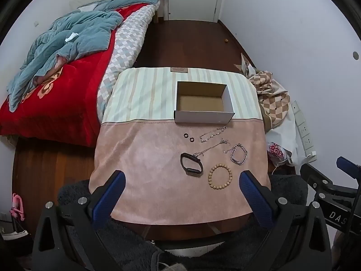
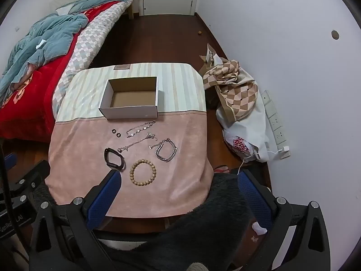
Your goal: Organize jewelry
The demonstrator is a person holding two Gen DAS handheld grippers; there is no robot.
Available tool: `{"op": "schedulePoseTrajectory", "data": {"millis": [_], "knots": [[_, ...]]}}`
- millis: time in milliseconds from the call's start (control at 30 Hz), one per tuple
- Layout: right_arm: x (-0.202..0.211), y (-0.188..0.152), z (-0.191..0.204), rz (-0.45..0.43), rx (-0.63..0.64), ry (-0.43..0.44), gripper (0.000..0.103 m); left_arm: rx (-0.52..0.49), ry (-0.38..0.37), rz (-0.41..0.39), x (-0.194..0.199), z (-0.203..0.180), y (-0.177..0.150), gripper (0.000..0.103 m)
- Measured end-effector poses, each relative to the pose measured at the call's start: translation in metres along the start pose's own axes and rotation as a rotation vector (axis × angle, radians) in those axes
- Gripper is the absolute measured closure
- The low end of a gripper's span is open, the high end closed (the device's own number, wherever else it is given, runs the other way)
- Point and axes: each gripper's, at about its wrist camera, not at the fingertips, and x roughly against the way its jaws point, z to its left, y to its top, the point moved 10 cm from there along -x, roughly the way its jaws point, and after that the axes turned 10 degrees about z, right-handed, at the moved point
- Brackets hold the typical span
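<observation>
Two small dark rings (image 1: pixel 189 137), perhaps earrings, too tiny to identify.

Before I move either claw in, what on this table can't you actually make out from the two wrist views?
- Thin chains: clasps and links too small in both views; whether the second chain touches the black band is unclear.
- Two small rings: too small to identify.
- Box: its near wall hides the front strip of the floor inside.
- Black band: in the right wrist view, the right claw's finger partly covers it.
</observation>
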Motion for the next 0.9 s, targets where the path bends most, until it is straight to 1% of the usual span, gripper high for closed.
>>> {"op": "schedulePoseTrajectory", "data": {"millis": [167, 200, 267, 300, 433, 467, 900], "knots": [[0.0, 0.0, 0.001, -0.005, 0.009, -0.003, 0.0, 0.009, 0.003, -0.006, 0.002, 0.004, -0.001, 0.0], [0.001, 0.0, 0.001, -0.007, 0.011, -0.003, 0.0, -0.006, 0.007, 0.004, -0.004, 0.0, -0.006, 0.0], [0.001, -0.001, 0.002, -0.01, 0.017, -0.001, 0.0, -0.004, 0.01, 0.004, -0.006, -0.001, -0.007, 0.0], [-0.006, -0.004, -0.005, 0.0, 0.01, 0.003, 0.0, -0.005, 0.011, 0.005, -0.004, -0.001, -0.008, 0.0], [-0.003, -0.003, -0.002, 0.002, 0.015, -0.002, 0.0, -0.006, 0.01, 0.002, -0.005, -0.003, -0.01, 0.0], [-0.001, -0.002, 0.002, 0.004, 0.016, -0.006, 0.0, -0.004, 0.004, 0.011, -0.003, 0.001, -0.004, 0.0], [0.004, -0.001, 0.002, -0.004, 0.018, -0.007, 0.0, -0.013, 0.01, 0.003, 0.001, 0.0, -0.003, 0.0]]}}
